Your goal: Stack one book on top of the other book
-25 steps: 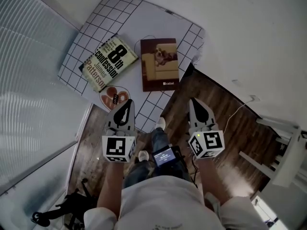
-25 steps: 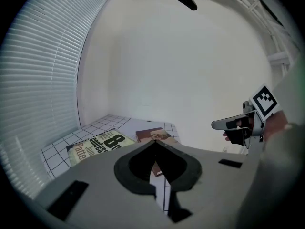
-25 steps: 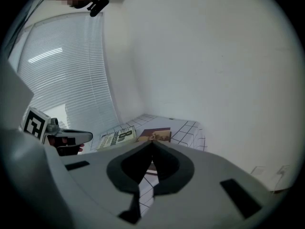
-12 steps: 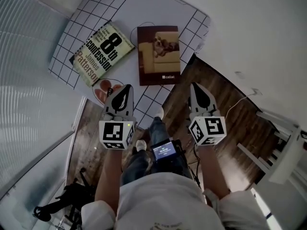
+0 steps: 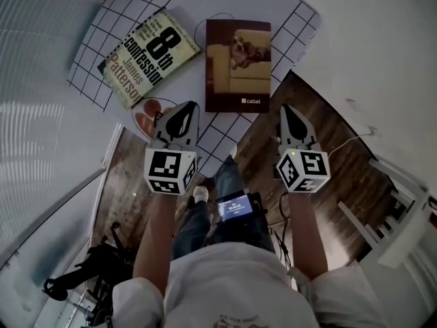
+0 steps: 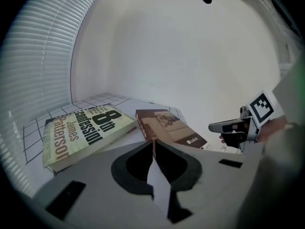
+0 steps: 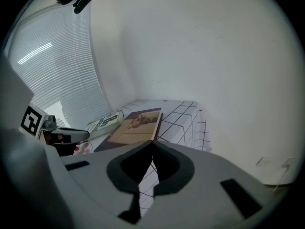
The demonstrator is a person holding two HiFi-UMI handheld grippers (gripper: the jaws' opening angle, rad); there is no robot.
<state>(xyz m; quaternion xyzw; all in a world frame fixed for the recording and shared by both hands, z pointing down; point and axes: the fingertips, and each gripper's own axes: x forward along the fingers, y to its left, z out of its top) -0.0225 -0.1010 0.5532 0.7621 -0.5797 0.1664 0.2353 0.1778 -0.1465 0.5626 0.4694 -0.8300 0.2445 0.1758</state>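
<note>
Both grippers have come forward and down toward the books since a second ago. The left gripper (image 5: 190, 106) and the right gripper (image 5: 285, 109) each have their jaws pressed together, with nothing between them. The paperback (image 5: 147, 57) lies skewed at the left of the checked cloth (image 5: 300, 20). The brown book (image 5: 237, 63), with a dog on its cover, lies flat just beside it; they are apart and nothing is stacked yet. I'd say the jaws must open before either book can be taken. A flat book gives little to pinch, so coming in low at a free edge looks wisest. After that, carry it level and turn it to match the book underneath.
</note>
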